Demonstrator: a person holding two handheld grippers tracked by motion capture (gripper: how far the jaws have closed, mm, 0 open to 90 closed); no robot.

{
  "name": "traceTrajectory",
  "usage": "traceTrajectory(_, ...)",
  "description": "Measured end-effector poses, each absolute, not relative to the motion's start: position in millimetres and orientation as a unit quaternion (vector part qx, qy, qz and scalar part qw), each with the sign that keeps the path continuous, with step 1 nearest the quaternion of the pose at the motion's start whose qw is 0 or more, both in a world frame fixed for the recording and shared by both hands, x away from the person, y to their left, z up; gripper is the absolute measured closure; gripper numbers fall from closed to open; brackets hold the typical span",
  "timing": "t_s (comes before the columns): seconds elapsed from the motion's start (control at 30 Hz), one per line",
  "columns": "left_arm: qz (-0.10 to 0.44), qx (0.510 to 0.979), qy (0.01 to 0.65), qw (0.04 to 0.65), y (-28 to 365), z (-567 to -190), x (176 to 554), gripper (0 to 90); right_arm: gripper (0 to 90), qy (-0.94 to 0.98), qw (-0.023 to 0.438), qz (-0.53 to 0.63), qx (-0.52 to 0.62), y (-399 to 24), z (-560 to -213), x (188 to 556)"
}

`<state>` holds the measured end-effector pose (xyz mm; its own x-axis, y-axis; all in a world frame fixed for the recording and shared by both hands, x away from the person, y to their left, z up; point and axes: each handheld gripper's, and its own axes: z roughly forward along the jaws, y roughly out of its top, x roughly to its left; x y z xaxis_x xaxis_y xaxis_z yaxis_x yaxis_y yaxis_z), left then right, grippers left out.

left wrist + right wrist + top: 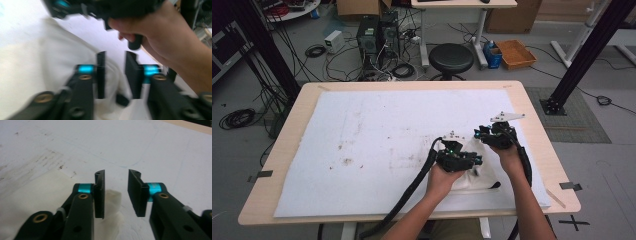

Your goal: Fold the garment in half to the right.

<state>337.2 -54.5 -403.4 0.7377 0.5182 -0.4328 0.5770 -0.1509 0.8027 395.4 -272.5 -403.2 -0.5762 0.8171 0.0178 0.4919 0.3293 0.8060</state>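
High view: both hand-held grippers sit close together near the right front part of the bench [287, 125], over a white cloth [484, 175] that lies on the white mat [377, 130]. The left hand-held gripper [477, 160] points right across the cloth; the right hand-held gripper [477, 134] is just beyond it.

Left gripper view: its jaws stand apart with nothing clamped, the cloth [50, 70] blurred beneath them, and the person's right hand [160, 37] is close ahead.

Right gripper view: the jaws are apart, empty, above the cloth's edge [110, 205] and the stained mat [150, 150].
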Motion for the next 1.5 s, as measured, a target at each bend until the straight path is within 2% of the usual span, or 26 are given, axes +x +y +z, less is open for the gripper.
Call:
traceTrajectory(0.1, 0.029, 0.754, 0.367, 0.544, -30, -392, 340, 45.3, 59.6, 0.778, 0.210, 0.417, 0.419, -284, -403, 384)
traceTrajectory(0.23, 0.093, 0.751, 0.370, 0.538, 14, -385, 338, 32.0, 56.2, 0.780, 0.212, 0.422, 0.411, -296, -401, 360)
traceTrajectory(0.3, 0.118, 0.751, 0.373, 0.532, 37, -387, 336, 28.9, 56.0, 0.785, 0.206, 0.424, 0.403, -299, -401, 346)
traceTrajectory(0.5, 0.166, 0.739, 0.386, 0.527, 102, -398, 325, 28.6, 59.4, 0.819, 0.159, 0.401, 0.378, -293, -413, 307)
traceTrajectory(0.6, 0.173, 0.731, 0.398, 0.527, 128, -403, 323, 28.6, 64.7, 0.839, 0.166, 0.360, 0.372, -286, -426, 304)
traceTrajectory(0.73, 0.183, 0.719, 0.410, 0.531, 155, -407, 319, 28.7, 85.0, 0.851, 0.146, 0.345, 0.368, -283, -436, 307)
traceTrajectory(0.77, 0.185, 0.716, 0.415, 0.530, 161, -409, 318, 28.6, 86.4, 0.854, 0.147, 0.342, 0.364, -282, -436, 306)
traceTrajectory(1.13, 0.182, 0.704, 0.436, 0.531, 185, -422, 312, 28.7, 88.3, 0.862, 0.160, 0.312, 0.366, -298, -426, 284)
traceTrajectory(1.23, 0.183, 0.708, 0.433, 0.526, 186, -422, 312, 28.6, 87.3, 0.862, 0.142, 0.293, 0.389, -299, -430, 281)
traceTrajectory(1.37, 0.180, 0.706, 0.437, 0.528, 187, -423, 312, 28.7, 61.2, 0.848, 0.169, 0.286, 0.413, -298, -416, 284)
traceTrajectory(1.43, 0.180, 0.705, 0.438, 0.528, 187, -424, 313, 28.7, 58.9, 0.840, 0.197, 0.305, 0.402, -291, -404, 285)
traceTrajectory(1.5, 0.178, 0.705, 0.438, 0.528, 188, -424, 313, 28.7, 61.0, 0.838, 0.197, 0.336, 0.381, -276, -396, 290)
